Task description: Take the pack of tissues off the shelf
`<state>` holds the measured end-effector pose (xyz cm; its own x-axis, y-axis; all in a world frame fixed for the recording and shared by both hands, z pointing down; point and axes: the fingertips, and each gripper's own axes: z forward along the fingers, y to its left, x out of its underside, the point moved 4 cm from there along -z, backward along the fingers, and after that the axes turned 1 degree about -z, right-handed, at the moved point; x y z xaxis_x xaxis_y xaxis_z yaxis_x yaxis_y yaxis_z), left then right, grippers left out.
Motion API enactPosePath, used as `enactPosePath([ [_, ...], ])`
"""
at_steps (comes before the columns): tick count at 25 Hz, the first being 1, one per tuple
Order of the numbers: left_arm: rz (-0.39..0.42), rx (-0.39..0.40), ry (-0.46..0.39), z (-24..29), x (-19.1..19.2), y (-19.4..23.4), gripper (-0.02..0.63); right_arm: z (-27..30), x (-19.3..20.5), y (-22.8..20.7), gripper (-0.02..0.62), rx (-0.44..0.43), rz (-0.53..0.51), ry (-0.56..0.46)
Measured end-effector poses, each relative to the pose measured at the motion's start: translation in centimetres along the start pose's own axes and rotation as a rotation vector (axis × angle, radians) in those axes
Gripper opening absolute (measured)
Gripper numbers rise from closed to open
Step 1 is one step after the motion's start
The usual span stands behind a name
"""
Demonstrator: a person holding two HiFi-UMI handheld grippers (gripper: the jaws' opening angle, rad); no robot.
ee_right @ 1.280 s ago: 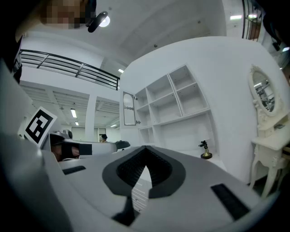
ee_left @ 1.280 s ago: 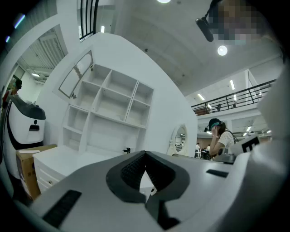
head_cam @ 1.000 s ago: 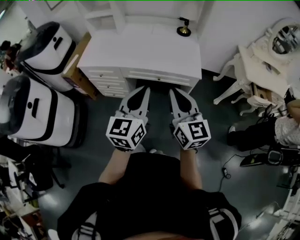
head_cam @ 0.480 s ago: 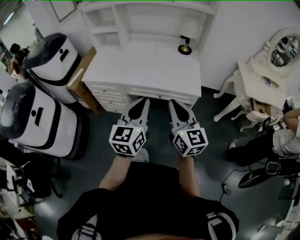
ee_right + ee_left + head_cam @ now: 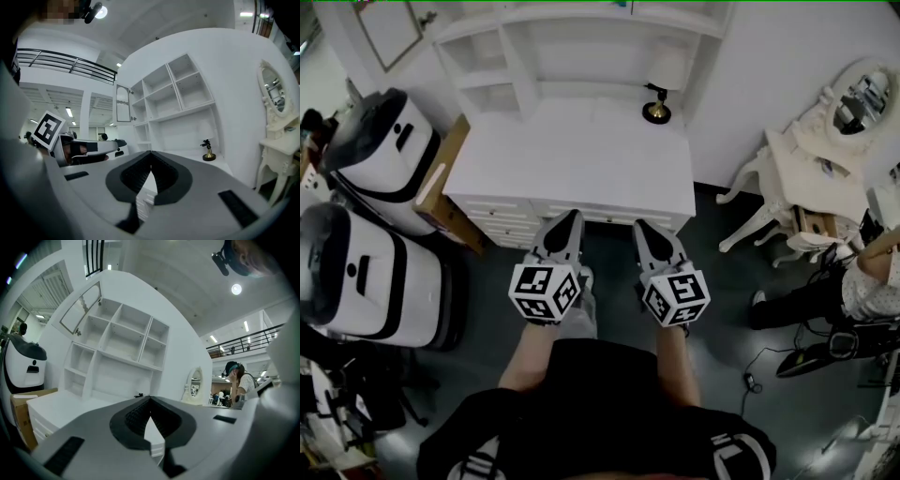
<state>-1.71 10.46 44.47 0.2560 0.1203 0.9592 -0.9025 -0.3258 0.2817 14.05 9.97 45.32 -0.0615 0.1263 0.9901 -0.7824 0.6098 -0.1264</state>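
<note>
A white shelf unit (image 5: 581, 37) stands on the back of a white desk (image 5: 572, 159); its open compartments also show in the left gripper view (image 5: 124, 341) and the right gripper view (image 5: 173, 93). I cannot make out a pack of tissues in any compartment. My left gripper (image 5: 565, 217) and right gripper (image 5: 645, 225) hang side by side just short of the desk's front edge, above the dark floor. Both point at the desk. Each is shut with nothing between its jaws (image 5: 150, 398) (image 5: 151, 152).
A small brass desk lamp (image 5: 656, 111) stands at the desk's back right. Two white rounded machines (image 5: 384, 131) (image 5: 366, 272) and a cardboard box (image 5: 441, 187) crowd the desk's left side. An ornate white vanity with an oval mirror (image 5: 825, 141) and a seated person (image 5: 862, 281) are at the right.
The head view has tilted up, so more of the shelf unit shows above the desk. Both grippers stay shut and side by side, a little lower left in the picture.
</note>
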Motion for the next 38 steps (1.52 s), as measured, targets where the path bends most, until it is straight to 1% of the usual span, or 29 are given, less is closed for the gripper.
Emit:
enactPosePath([
  [3, 0.002, 0.013, 0.001, 3.4, -0.1, 1.1, 0.009, 2.3, -0.1, -1.9, 0.018, 0.02, 0.007, 0.003],
  [5, -0.006, 0.005, 0.012, 6.2, -0.6, 2.6, 0.009, 4.9, -0.3, -3.1, 0.018, 0.028, 0.012, 0.019],
  [7, -0.004, -0.006, 0.018, 8.6, -1.6, 4.2, 0.009, 7.6, -0.9, -3.9, 0.018, 0.025, 0.008, 0.036],
  [9, 0.011, 0.01, 0.017, 11.0, -2.9, 5.6, 0.009, 10.6, -2.0, -4.7, 0.018, 0.02, 0.0, 0.037],
  [13, 0.036, 0.027, 0.018, 15.1, -5.0, 9.1, 0.009, 16.8, -3.9, -5.9, 0.018, 0.007, -0.023, 0.018],
  [17, 0.056, 0.063, 0.025, 18.4, -6.5, 12.8, 0.009, 23.0, -5.5, -7.3, 0.018, 0.026, -0.038, -0.018],
  [19, 0.068, 0.086, 0.027, 19.7, -8.1, 14.4, 0.009, 26.1, -6.5, -7.5, 0.018, 0.02, -0.047, -0.029],
  [22, 0.103, 0.136, -0.018, 21.8, -11.6, 16.4, 0.009, 30.7, -8.0, -7.9, 0.018, 0.012, -0.063, -0.055],
  [24, 0.127, 0.142, -0.031, 23.2, -13.3, 17.7, 0.009, 33.0, -8.5, -8.3, 0.018, 0.018, -0.072, -0.057],
  [26, 0.148, 0.14, -0.039, 24.7, -14.6, 18.8, 0.009, 34.3, -8.8, -9.0, 0.018, 0.031, -0.083, -0.05],
  [27, 0.156, 0.154, -0.043, 25.4, -15.1, 19.1, 0.009, 34.8, -8.9, -9.4, 0.018, 0.04, -0.089, -0.044],
  [30, 0.178, 0.257, -0.049, 27.9, -16.4, 19.0, 0.009, 35.4, -8.6, -10.7, 0.018, 0.075, -0.089, -0.022],
  [31, 0.18, 0.279, -0.056, 28.7, -17.0, 18.9, 0.009, 35.6, -8.5, -11.3, 0.018, 0.087, -0.086, -0.013],
  [34, 0.206, 0.277, -0.108, 30.7, -19.6, 18.8, 0.009, 35.8, -8.7, -12.9, 0.018, 0.121, -0.105, 0.014],
  [36, 0.228, 0.27, -0.141, 32.0, -21.5, 18.9, 0.009, 36.2, -9.1, -12.9, 0.018, 0.137, -0.145, 0.02],
  [38, 0.247, 0.252, -0.168, 33.5, -23.2, 19.3, 0.009, 36.9, -9.7, -12.1, 0.018, 0.116, -0.181, 0.006],
])
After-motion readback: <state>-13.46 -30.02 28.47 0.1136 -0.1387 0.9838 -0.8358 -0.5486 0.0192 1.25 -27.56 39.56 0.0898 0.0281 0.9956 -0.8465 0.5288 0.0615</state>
